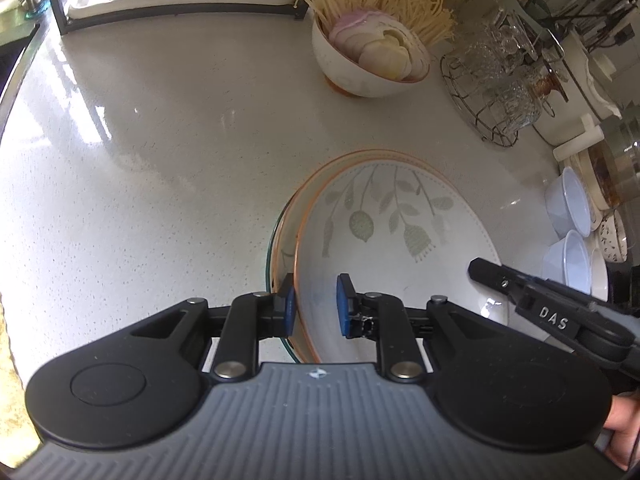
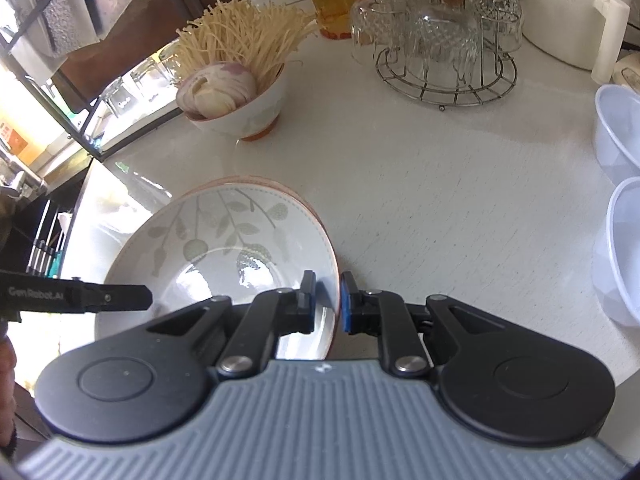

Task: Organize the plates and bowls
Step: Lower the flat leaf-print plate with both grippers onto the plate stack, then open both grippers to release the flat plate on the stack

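Observation:
A white deep plate (image 1: 400, 264) (image 2: 208, 252) with a leaf pattern and an orange rim rests over a small stack of plates (image 1: 280, 236) (image 2: 276, 183) on the pale counter. My left gripper (image 1: 317, 306) straddles the top plate's left rim, one blue pad outside and one inside. On the opposite rim my right gripper (image 2: 326, 300) is shut, with the plate's edge pinched between its pads. Each view also shows the other gripper's black finger over the plate: the right one (image 1: 504, 280) and the left one (image 2: 116, 298). The near part of the plate is hidden behind the gripper bodies.
A bowl (image 1: 360, 76) (image 2: 252, 120) with enoki mushrooms and sliced onion stands behind the plates. Further right is a wire rack of glasses (image 1: 500, 92) (image 2: 444, 64). Clear plastic bowls (image 1: 568, 208) (image 2: 620, 132) sit at the right edge. A black-framed rack (image 1: 180, 8) is at the back left, and the counter drops off at the left.

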`<state>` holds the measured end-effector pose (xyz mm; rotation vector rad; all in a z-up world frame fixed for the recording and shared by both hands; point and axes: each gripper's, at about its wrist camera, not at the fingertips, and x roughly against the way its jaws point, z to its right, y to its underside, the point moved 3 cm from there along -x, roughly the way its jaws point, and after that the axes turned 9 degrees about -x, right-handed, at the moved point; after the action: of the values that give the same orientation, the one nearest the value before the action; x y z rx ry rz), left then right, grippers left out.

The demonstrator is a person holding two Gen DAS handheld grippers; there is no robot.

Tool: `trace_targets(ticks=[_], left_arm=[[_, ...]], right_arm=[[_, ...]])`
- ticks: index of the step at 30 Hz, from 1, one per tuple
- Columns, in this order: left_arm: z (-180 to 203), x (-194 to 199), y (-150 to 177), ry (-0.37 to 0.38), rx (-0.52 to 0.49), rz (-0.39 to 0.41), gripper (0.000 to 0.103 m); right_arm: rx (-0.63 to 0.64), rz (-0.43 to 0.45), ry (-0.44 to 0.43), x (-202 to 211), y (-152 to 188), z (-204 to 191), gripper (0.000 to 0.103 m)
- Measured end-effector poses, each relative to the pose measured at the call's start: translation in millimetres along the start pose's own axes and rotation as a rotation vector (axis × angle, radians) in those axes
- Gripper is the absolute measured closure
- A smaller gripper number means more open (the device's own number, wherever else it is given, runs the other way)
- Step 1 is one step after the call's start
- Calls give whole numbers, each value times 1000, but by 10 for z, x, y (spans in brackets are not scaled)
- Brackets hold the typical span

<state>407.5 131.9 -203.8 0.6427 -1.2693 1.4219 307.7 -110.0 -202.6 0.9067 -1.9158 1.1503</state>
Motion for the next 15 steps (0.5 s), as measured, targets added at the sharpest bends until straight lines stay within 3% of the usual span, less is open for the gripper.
trace_targets(ticks=[15], left_arm=[[-106, 138, 93, 83, 75, -9, 76]], right_arm=[[8, 14, 11, -15, -6, -17, 87]])
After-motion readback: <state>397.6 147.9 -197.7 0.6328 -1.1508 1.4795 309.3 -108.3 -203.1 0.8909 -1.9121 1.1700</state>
